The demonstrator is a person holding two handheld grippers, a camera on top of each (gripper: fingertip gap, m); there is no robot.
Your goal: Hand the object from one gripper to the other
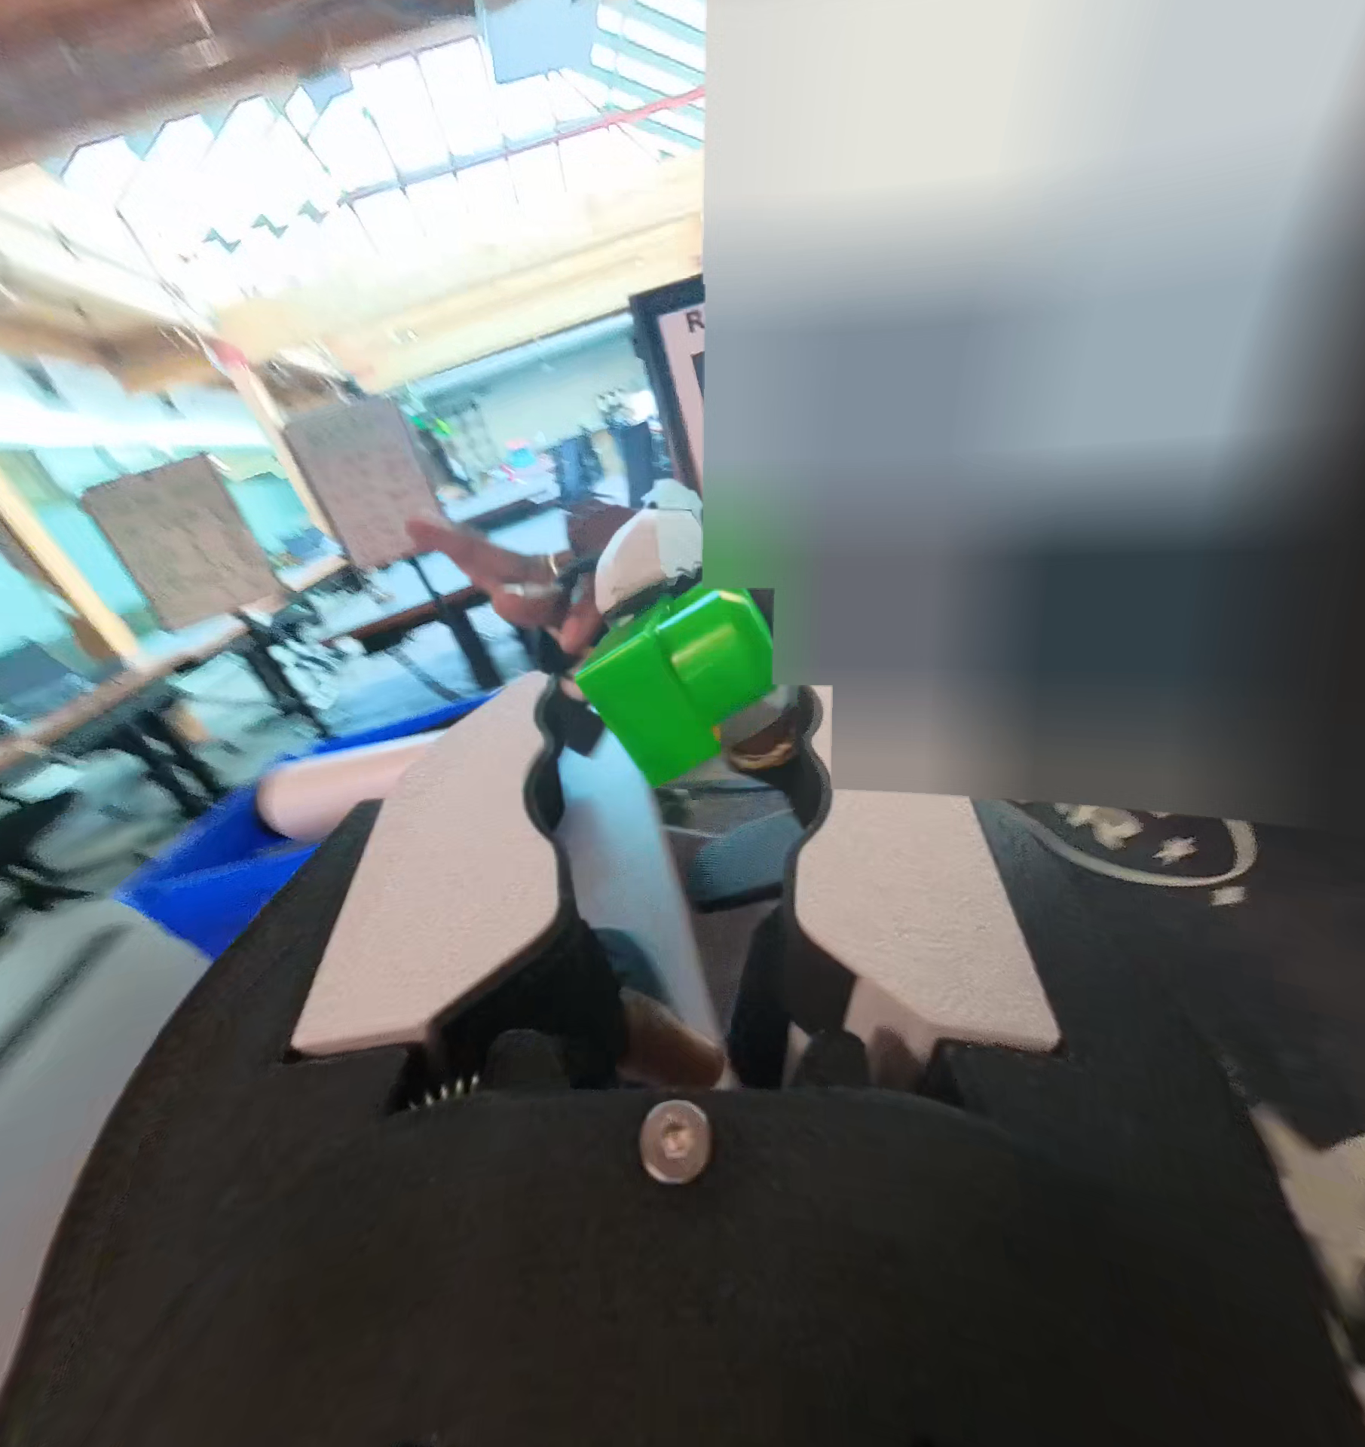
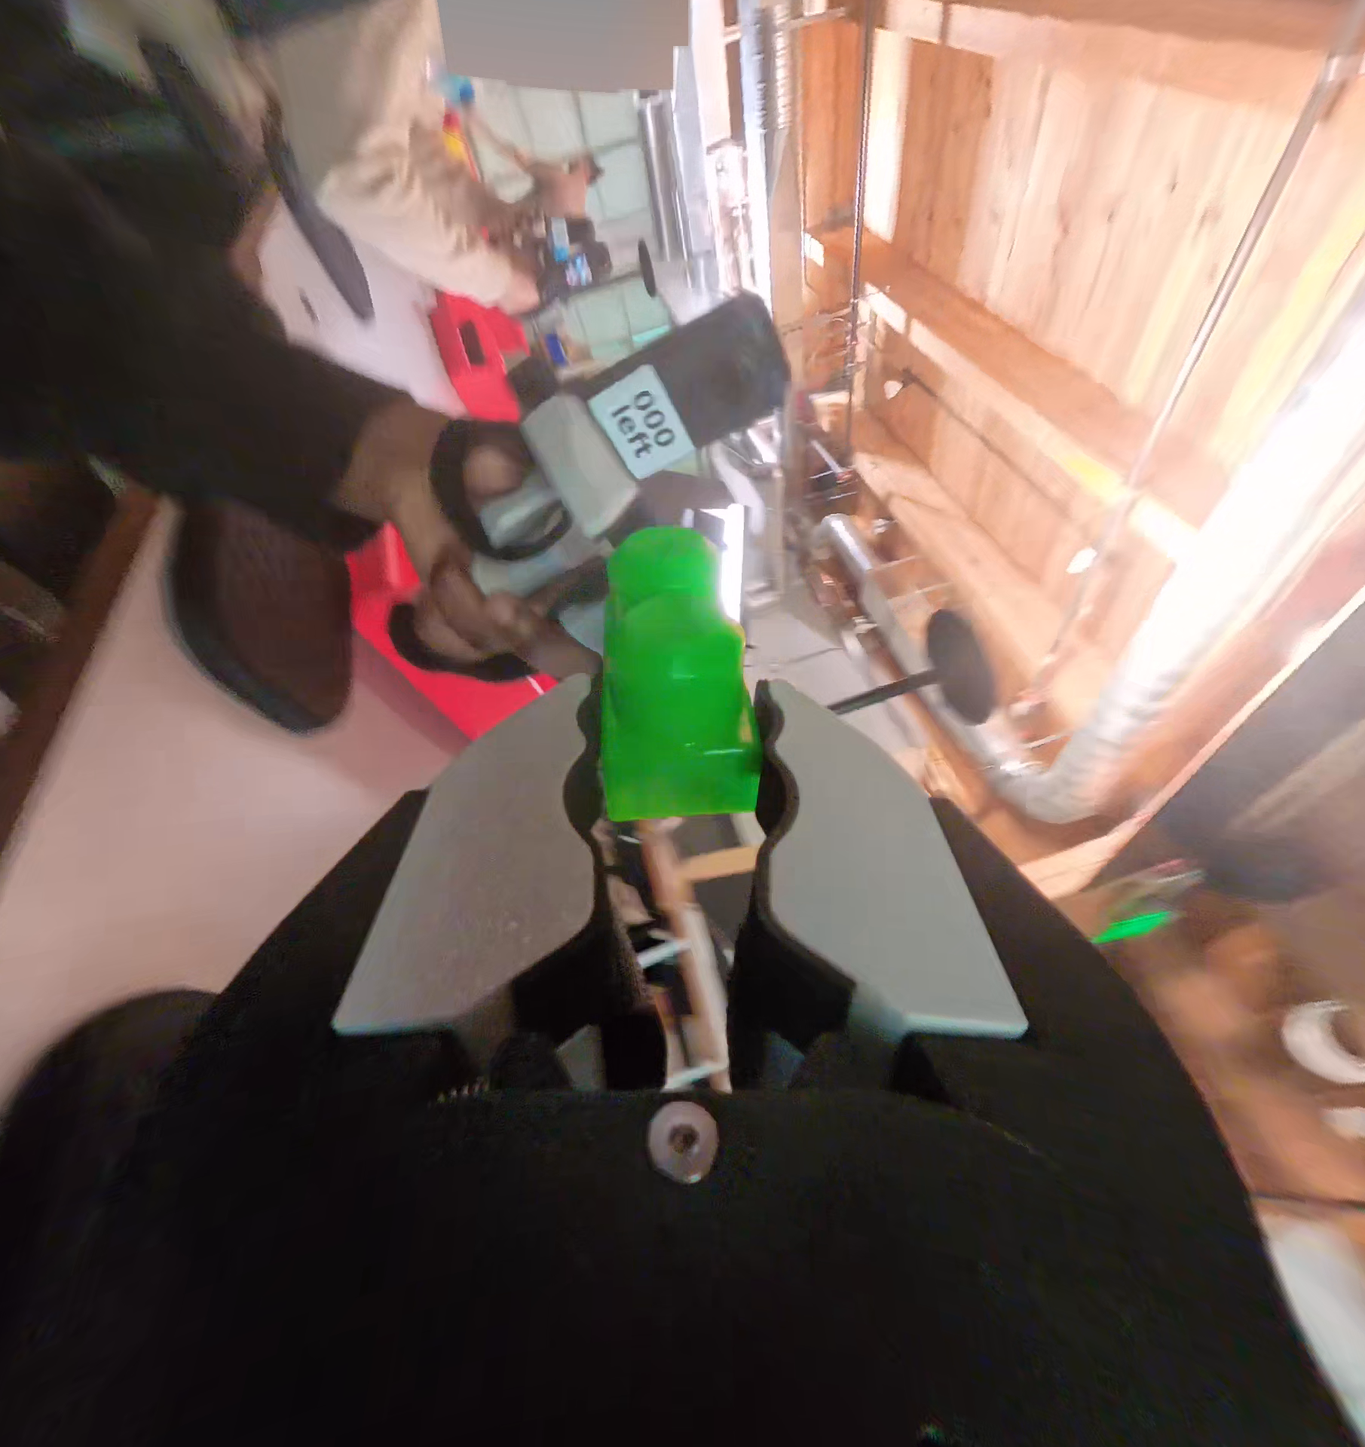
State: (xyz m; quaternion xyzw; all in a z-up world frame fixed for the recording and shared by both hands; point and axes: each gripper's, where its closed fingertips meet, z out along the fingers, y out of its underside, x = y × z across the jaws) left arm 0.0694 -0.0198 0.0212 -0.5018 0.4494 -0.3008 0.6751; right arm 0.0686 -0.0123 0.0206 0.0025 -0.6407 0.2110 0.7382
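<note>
The right gripper [image 2: 675,724] clamps a bright green blocky plastic piece [image 2: 675,705] between its grey fingertips. The left gripper [image 1: 675,728] stands parted, the green piece [image 1: 675,677] just beyond its tips, untouched.

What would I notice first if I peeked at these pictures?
The bright green plastic block jumps out: in the right wrist view it sits squeezed between the grey fingers of the right claw. In the left wrist view the same block floats just beyond the tips of the open left claw. Behind, a red plastic bin lies on the pale table.
</note>
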